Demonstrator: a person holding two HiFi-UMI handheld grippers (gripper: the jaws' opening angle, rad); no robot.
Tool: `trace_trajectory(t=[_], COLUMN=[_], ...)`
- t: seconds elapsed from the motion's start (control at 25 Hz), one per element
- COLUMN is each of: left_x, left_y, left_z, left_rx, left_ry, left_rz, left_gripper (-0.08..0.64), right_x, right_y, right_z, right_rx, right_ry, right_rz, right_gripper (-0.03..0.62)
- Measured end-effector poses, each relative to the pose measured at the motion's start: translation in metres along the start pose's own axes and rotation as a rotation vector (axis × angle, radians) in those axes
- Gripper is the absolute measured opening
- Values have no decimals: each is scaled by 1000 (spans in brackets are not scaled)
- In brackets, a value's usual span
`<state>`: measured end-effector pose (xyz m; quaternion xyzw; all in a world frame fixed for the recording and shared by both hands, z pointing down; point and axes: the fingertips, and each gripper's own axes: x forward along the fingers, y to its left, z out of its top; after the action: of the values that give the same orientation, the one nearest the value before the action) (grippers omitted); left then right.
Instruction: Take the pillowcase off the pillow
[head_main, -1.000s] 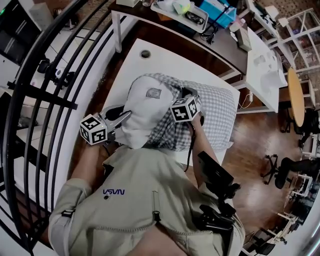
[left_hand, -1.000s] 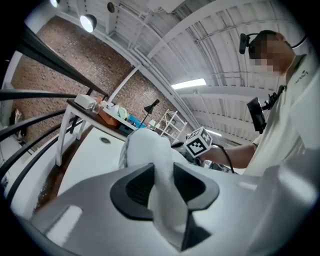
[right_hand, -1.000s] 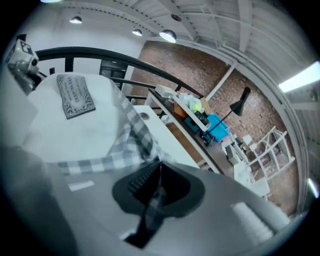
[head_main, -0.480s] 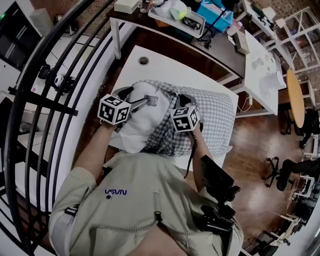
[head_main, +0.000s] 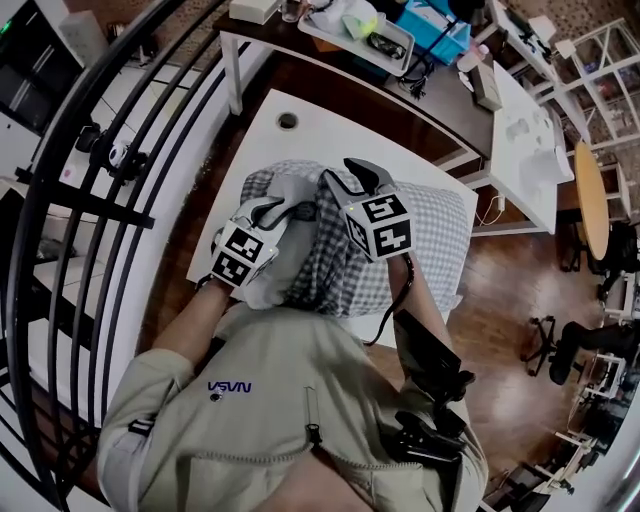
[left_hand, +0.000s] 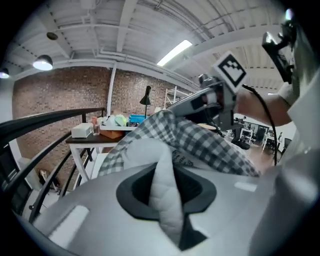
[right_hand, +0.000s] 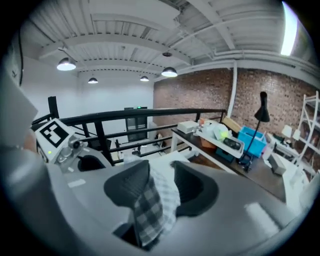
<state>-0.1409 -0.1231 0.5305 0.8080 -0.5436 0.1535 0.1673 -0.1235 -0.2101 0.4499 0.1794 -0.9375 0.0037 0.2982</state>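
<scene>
Left gripper (left_hand: 167, 182): jaws have just been closing and are now clamped on a fold of the white pillow (head_main: 290, 240). My read is that it's the anchor, holding the inner in place while the cover gets pulled.

Right gripper (right_hand: 152, 190): jaws have just been opening, with a bunch of the checked pillowcase (head_main: 430, 230) between them. The cloth tents up to its tips and seems to touch both pads, so I read it as pinched, but loosely. It's held higher than the left gripper, probably to peel the open hem up and away from the inner.

Task thing: the case is partly off. Bare pillow shows around and behind the left gripper, and checked cloth covers the rest, beyond and to the right of the right gripper. All of it lies on the white table (head_main: 300, 140).

Around:
- The two grippers are just beside each other, so they could clash on the next pull.
- The person's torso is close behind both, which leaves little room to draw back.
- The railing (head_main: 100, 150) is left of the left gripper, apart from it.
- The dark desk (head_main: 450, 85) with a tray and a blue bin (head_main: 440, 25) is beyond the tips, well apart.
- The right gripper's cable (head_main: 400, 300) hangs under that wrist and might snag cloth.
</scene>
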Motion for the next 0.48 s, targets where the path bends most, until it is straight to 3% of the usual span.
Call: trace_trajectory(t=[0.28, 0.32, 0.36, 0.4, 0.48], left_x=[-17, -19, -22, -25, -33], left_y=[-31, -33, -33, -33, -30], left_z=[10, 10, 10, 11, 16], left_rx=[127, 135, 139, 141, 148], left_ry=[-51, -57, -68, -81, -114], left_rz=[-13, -11, -8, -4, 4], left_gripper=[57, 54, 51, 49, 47], right_x=[57, 60, 61, 61, 59], right_y=[36, 37, 34, 29, 14], right_z=[-40, -47, -50, -50, -45], right_rx=[88, 98, 103, 105, 96], right_ry=[271, 302, 318, 320, 299], right_rz=[243, 241, 223, 197, 117], right_gripper=[199, 169, 70, 15, 8])
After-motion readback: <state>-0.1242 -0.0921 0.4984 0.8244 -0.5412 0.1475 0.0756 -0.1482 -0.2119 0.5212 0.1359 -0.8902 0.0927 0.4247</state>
